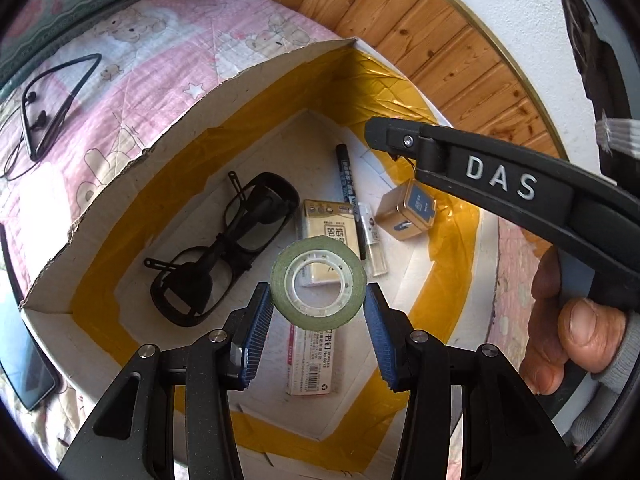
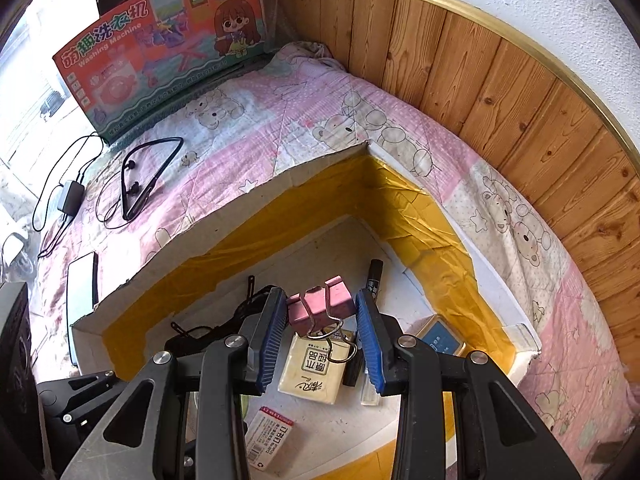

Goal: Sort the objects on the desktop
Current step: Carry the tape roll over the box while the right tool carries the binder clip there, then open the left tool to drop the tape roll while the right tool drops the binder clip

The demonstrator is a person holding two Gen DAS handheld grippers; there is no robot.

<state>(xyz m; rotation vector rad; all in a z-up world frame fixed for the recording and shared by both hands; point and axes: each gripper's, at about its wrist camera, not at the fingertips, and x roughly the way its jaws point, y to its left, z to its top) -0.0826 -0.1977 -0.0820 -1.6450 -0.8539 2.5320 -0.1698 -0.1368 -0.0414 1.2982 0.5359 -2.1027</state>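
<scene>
While poised above an open cardboard box (image 1: 132, 160) lined with yellow tape, left claw (image 1: 319, 320) seen pinching a green tape roll (image 1: 318, 282) by its rim between blue pads (image 1: 260, 332), hole facing the lens. Right claw (image 2: 322, 324) likewise clamped on a pink binder clip (image 2: 320, 306), wire handles dangling toward the box floor. Already lying inside: black glasses (image 1: 224, 248) at left, a cream tissue pack (image 1: 324, 220) in the middle, a black marker (image 1: 350, 196) and a clear lighter (image 1: 374, 240) just beside it, a small gold box (image 1: 406, 216) toward the right wall, and a staples box (image 1: 310, 360) nearest the lens, partly hidden behind the roll. Visible from the left wrist camera, the other tool's black arm (image 1: 500, 184), lettered DAS, gripped by a hand (image 1: 572, 328) at right. Beyond the box, on the pink bear-print quilt (image 2: 280, 120): a black neckband headset (image 2: 148, 176), a phone (image 2: 82, 280) near the box's left wall, a charger with cable (image 2: 70, 196), and a toy washing-machine carton (image 2: 160, 40) propped at the far end. Wood panelling (image 2: 500, 100) and a white wall behind.
</scene>
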